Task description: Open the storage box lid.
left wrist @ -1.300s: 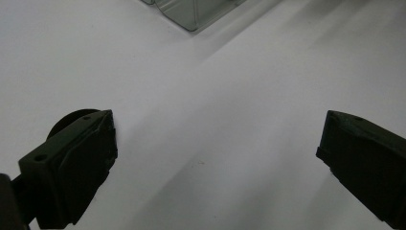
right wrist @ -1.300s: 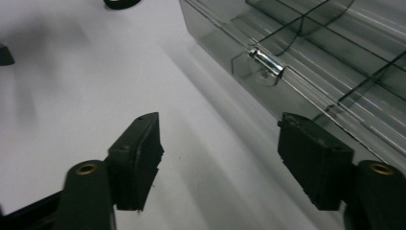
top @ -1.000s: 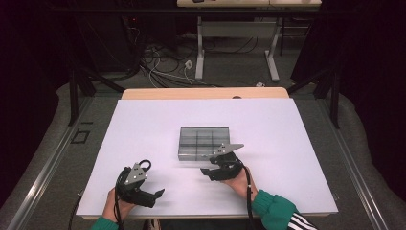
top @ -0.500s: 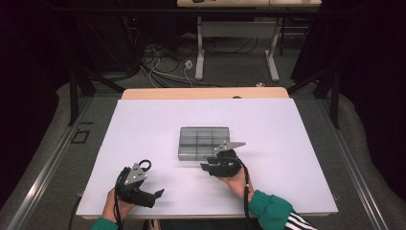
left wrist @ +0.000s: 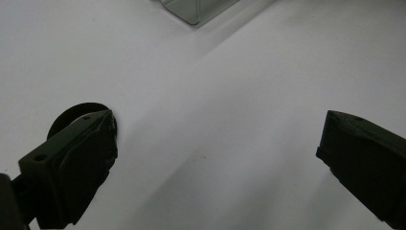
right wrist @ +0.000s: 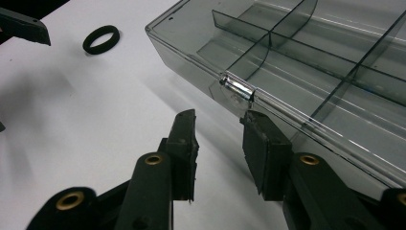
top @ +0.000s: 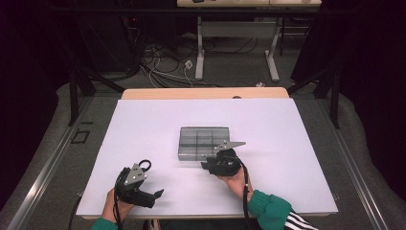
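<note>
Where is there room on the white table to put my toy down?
Plenty: the table is bare left of the clear box, behind it up to the far edge, and right of it. It is crowded in front of the box, where the right gripper, black ring and left gripper are.

dark room, grey floor [top: 52,143], tangled cables [top: 167,62]

One clear divided box [top: 203,142], one black ring [right wrist: 101,39], two grippers.

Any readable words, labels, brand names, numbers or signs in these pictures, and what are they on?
None can be read.
Clear plastic box: no label or print visible.
Black ring: plain.
White table sheet: blank.
Left gripper and right gripper: no markings legible.
Sleeve: white stripes, no lettering.
</note>
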Demonstrator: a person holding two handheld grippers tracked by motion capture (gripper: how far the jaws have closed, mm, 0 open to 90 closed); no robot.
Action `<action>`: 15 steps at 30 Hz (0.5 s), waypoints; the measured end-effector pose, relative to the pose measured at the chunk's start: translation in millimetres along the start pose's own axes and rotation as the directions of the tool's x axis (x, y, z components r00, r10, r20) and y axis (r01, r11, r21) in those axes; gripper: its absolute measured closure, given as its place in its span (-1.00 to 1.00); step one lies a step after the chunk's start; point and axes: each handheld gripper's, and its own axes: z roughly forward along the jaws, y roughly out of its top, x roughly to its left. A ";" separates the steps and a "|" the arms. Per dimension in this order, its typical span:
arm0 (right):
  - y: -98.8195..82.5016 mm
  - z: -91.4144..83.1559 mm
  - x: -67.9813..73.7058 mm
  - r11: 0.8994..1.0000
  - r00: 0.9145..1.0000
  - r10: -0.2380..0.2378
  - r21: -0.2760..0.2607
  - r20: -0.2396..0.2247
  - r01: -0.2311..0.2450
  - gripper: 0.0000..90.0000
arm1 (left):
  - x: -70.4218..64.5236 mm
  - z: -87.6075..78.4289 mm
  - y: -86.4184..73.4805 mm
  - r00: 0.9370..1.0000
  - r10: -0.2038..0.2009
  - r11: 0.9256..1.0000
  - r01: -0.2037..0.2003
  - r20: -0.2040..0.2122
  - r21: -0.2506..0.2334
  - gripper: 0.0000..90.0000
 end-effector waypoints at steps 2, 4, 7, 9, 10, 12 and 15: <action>0.3 -1.1 -0.4 1.000 1.000 0.009 0.017 -0.005 -0.009 0.47 | 0.0 0.1 0.1 1.000 0.001 1.000 -0.001 0.000 0.000 -1.00; -0.3 -0.7 -0.8 1.000 1.000 0.025 0.006 -0.007 -0.025 0.49 | -0.1 0.1 0.0 1.000 0.001 1.000 -0.001 0.000 0.001 -1.00; -0.9 0.2 -3.1 0.999 0.999 0.051 -0.014 -0.019 -0.051 0.53 | 0.0 -0.1 0.0 1.000 0.000 1.000 0.000 0.000 0.000 -1.00; -1.1 0.7 -3.5 0.998 0.998 0.060 -0.023 -0.022 -0.060 0.55 | 0.0 0.0 0.1 1.000 0.001 1.000 -0.001 0.000 0.000 -1.00; -0.8 0.2 -3.5 0.998 0.998 0.060 -0.015 -0.020 -0.060 0.56 | 0.0 0.0 0.1 1.000 0.001 1.000 -0.001 0.000 0.000 -1.00; -0.8 0.0 -3.6 0.998 0.998 0.066 -0.014 -0.015 -0.066 0.56 | 0.0 0.0 0.1 1.000 0.001 1.000 -0.001 0.000 0.000 -1.00; -0.2 -1.2 -3.7 0.998 0.998 0.067 -0.015 -0.018 -0.067 0.57 | 0.0 0.1 0.0 1.000 0.001 1.000 -0.001 0.000 0.001 -1.00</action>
